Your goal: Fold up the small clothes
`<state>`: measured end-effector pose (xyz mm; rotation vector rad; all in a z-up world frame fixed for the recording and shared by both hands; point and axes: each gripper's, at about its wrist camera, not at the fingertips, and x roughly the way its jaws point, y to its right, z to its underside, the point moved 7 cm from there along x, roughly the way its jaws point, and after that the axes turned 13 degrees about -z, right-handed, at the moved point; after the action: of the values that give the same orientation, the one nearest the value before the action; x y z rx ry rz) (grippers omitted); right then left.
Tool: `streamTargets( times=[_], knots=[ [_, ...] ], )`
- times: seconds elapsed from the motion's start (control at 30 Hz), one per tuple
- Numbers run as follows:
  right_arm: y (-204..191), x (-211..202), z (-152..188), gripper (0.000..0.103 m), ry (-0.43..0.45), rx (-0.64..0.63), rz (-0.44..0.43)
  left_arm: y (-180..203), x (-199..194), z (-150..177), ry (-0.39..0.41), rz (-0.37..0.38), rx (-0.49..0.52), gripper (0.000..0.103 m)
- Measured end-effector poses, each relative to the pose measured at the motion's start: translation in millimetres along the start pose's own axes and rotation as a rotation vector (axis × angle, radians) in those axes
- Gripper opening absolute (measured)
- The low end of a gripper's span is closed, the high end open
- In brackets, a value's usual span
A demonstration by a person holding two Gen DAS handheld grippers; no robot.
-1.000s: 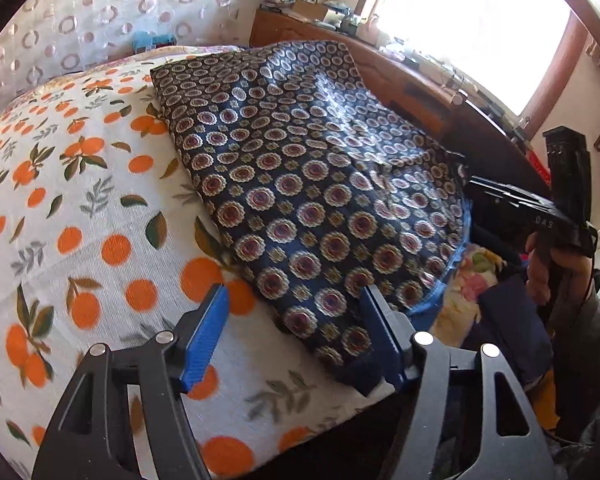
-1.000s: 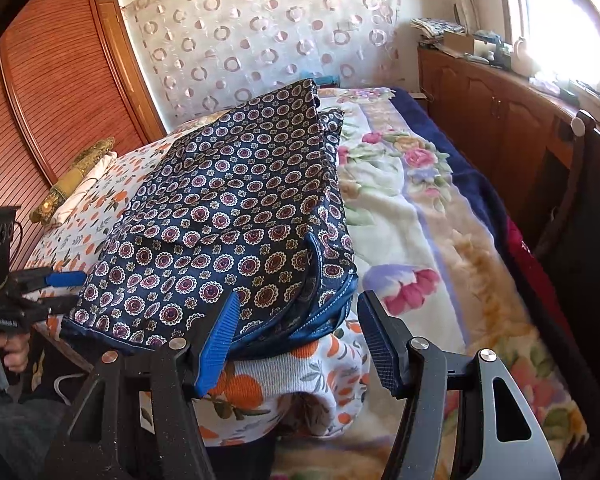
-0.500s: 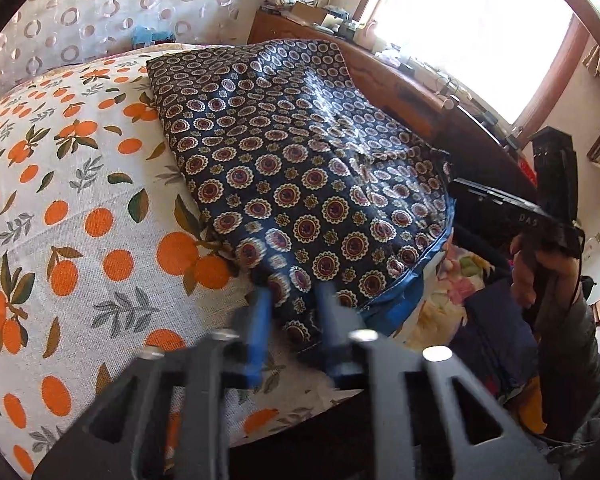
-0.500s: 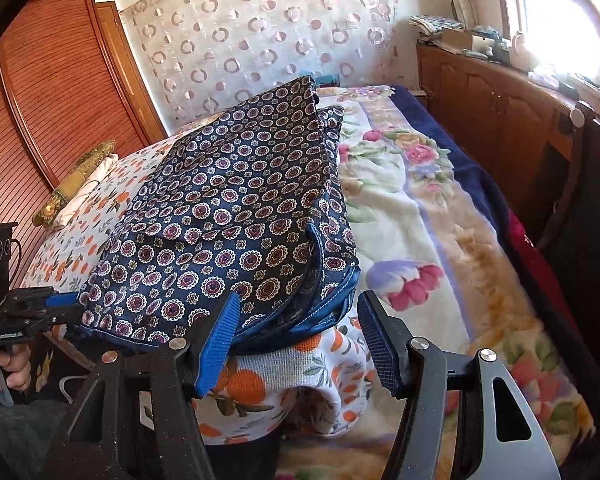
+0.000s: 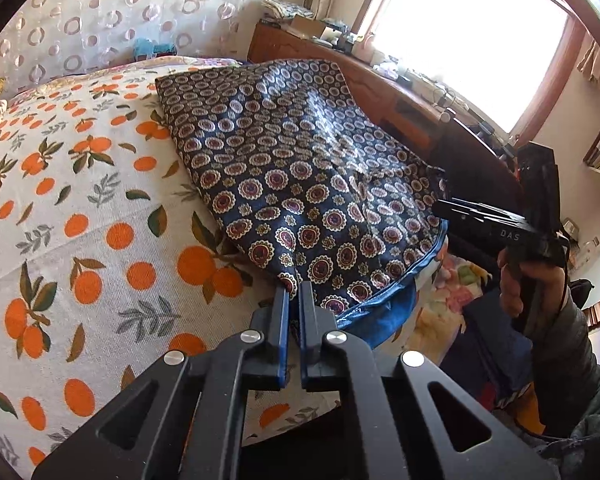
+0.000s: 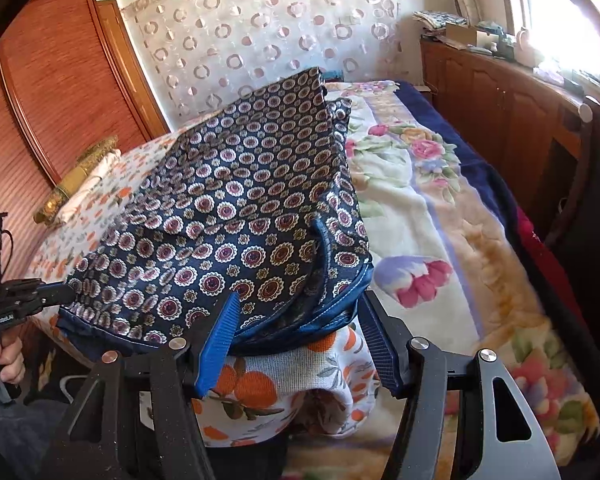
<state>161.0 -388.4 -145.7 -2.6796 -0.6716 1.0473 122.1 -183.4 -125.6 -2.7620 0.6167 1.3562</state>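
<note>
A navy garment [image 5: 300, 168] with a round medallion print and a blue hem lies folded on the orange-print bedsheet [image 5: 80, 200]. My left gripper [image 5: 294, 294] pinches the garment's near left corner, its jaws closing the last bit with the cloth between the pads. The right wrist view shows the left gripper [image 6: 66, 294] at the garment's [image 6: 228, 200] left corner. My right gripper [image 6: 300, 308] stands open at the near right corner. The layered blue hem lies between its fingers, and the pads are apart from it. The left wrist view has the right gripper [image 5: 444, 210] side-on at the right edge.
A floral blanket [image 6: 440, 220] covers the bed's right side. Wooden cabinets [image 6: 500, 100] under a bright window run along the right, and a wooden wardrobe [image 6: 60, 80] stands at the left. A gold-trimmed bolster [image 6: 76, 176] lies by the wardrobe. A person's hand [image 5: 516, 280] holds the right gripper.
My left gripper went from wide open to shut on the garment's near left corner. The right gripper stayed open and still.
</note>
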Motion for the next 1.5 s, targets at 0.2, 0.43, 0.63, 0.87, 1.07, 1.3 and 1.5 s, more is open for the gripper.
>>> streamTargets(
  times=[0.2, 0.43, 0.63, 0.87, 1.07, 1.3, 1.5],
  knots=[
    [7.4, 14.6, -3.6, 0.063, -0.023, 0.032, 0.027, 0.4, 5.9, 4.0, -0.018, 0.004, 0.0, 0.005],
    [12.0, 25.7, -5.2, 0.063, -0.037, 0.063, 0.016, 0.1, 12.5, 6.2, -0.037, -0.001, -0.002, 0.005],
    [23.8, 23.7, -5.1, 0.063, -0.026, 0.138, -0.029, 1.1, 14.6, 5.7, -0.036, 0.002, -0.002, 0.006],
    [17.9, 16.4, -7.5, 0.03, 0.014, 0.094, -0.004, 6.5, 11.9, 3.5, -0.018, -0.009, 0.045, 0.005],
    [2.9, 1.5, -14.2, 0.008, 0.063, 0.024, 0.005, 11.8, -12.8, -15.8, 0.059, 0.032, 0.072, 0.004],
    [-28.3, -39.9, -34.5, 0.008, 0.146, -0.05, -0.039, 7.4, -66.3, -49.2, 0.173, 0.095, 0.059, 0.004],
    [-45.6, -72.2, -48.5, 0.008, 0.202, -0.108, -0.083, 2.7, -85.9, -81.3, 0.237, 0.1, 0.062, 0.004]
  ],
)
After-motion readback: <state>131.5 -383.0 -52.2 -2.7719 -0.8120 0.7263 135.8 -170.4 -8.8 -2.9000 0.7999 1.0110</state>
